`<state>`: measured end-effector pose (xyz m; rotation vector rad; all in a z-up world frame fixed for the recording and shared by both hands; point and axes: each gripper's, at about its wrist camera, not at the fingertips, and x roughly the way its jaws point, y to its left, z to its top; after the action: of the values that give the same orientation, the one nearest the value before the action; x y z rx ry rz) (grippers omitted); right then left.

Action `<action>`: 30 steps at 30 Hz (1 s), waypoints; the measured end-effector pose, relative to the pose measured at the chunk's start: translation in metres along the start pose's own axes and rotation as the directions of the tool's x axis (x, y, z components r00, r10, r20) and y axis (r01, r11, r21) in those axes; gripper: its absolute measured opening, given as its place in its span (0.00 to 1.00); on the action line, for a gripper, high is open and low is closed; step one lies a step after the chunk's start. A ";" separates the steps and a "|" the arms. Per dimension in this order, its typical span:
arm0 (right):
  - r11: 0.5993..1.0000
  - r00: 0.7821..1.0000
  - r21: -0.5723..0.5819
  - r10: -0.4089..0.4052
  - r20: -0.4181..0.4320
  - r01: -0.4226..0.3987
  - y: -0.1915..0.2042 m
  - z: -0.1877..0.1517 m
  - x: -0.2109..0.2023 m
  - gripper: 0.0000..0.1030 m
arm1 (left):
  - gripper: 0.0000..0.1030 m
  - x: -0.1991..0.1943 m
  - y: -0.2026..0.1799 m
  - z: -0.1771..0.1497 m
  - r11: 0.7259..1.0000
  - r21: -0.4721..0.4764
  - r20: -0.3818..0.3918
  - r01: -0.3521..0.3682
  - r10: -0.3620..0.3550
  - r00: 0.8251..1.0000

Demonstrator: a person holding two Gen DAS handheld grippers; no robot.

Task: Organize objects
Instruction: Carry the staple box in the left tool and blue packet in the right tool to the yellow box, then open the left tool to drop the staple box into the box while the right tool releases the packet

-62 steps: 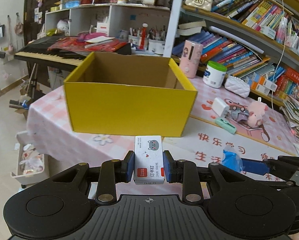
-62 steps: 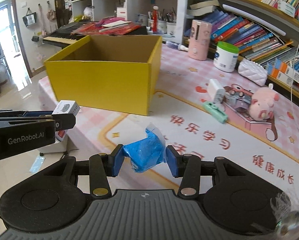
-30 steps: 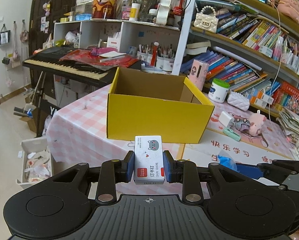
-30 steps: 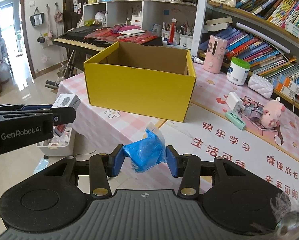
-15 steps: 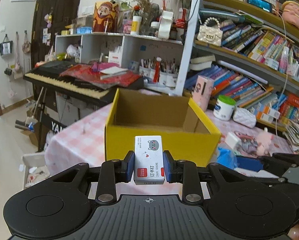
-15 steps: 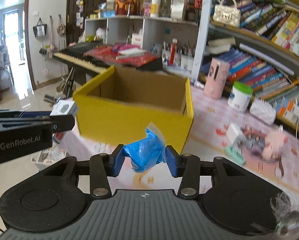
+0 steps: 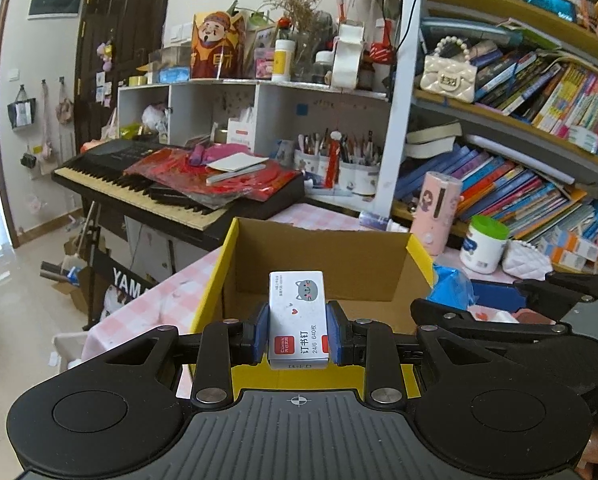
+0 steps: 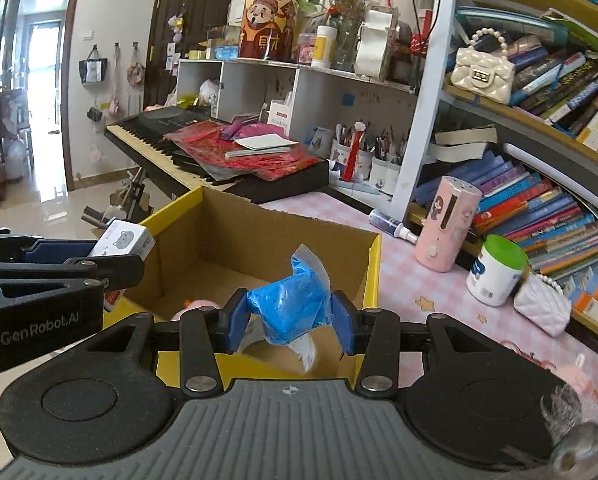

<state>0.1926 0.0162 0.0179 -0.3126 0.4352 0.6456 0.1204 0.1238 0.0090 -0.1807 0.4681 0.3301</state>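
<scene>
The staple box (image 7: 296,319), at lower centre of the left view, is clamped in the left gripper (image 7: 297,338), its long axis pointing away over the yellow box (image 7: 379,264). The right gripper (image 8: 285,322) clenches a blue packet (image 8: 287,304) at frame centre, also above that box. The box stands on a pink checked table (image 8: 411,284), a keyboard (image 8: 167,144) and bookshelves (image 8: 539,120) behind.

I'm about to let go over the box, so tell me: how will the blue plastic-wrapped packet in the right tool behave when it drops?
The blue packet looks soft: its wrapper is creased and bulges between the right tool, so it will probably flop, not bounce. The loose film tail suggests it is light and may snag briefly on a pad. Its lumpy shape should not roll inside the yellow box.
</scene>
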 end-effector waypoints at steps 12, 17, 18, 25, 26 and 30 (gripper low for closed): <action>0.994 0.995 -0.094 0.056 -0.077 -0.063 -0.009 0.000 0.063 0.40 | 0.27 0.049 -0.007 -0.002 0.998 0.023 -0.086 -0.066 0.068 0.994; 0.989 0.990 -0.115 0.084 -0.114 -0.097 -0.009 -0.002 0.082 0.40 | 0.27 0.064 -0.006 -0.004 0.996 0.033 -0.121 -0.082 0.086 0.989; 0.988 0.988 -0.117 0.090 -0.122 -0.105 -0.010 -0.002 0.086 0.40 | 0.27 0.067 -0.006 -0.005 0.996 0.035 -0.130 -0.086 0.090 0.987; 0.982 0.973 -0.107 0.132 -0.192 -0.154 -0.013 0.000 0.106 0.39 | 0.27 0.082 -0.008 -0.007 0.993 0.055 -0.158 -0.101 0.108 0.981; 0.982 0.970 -0.106 0.135 -0.203 -0.158 -0.012 0.000 0.109 0.39 | 0.27 0.083 -0.009 -0.007 0.993 0.058 -0.162 -0.100 0.109 0.981; 0.978 0.962 -0.109 0.148 -0.228 -0.176 -0.013 0.002 0.114 0.39 | 0.27 0.089 -0.009 -0.007 0.991 0.065 -0.170 -0.113 0.123 0.978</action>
<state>0.2828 0.0653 -0.0333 -0.4762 0.6365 0.8051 0.1957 0.1374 -0.0382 -0.1285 0.6613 0.4193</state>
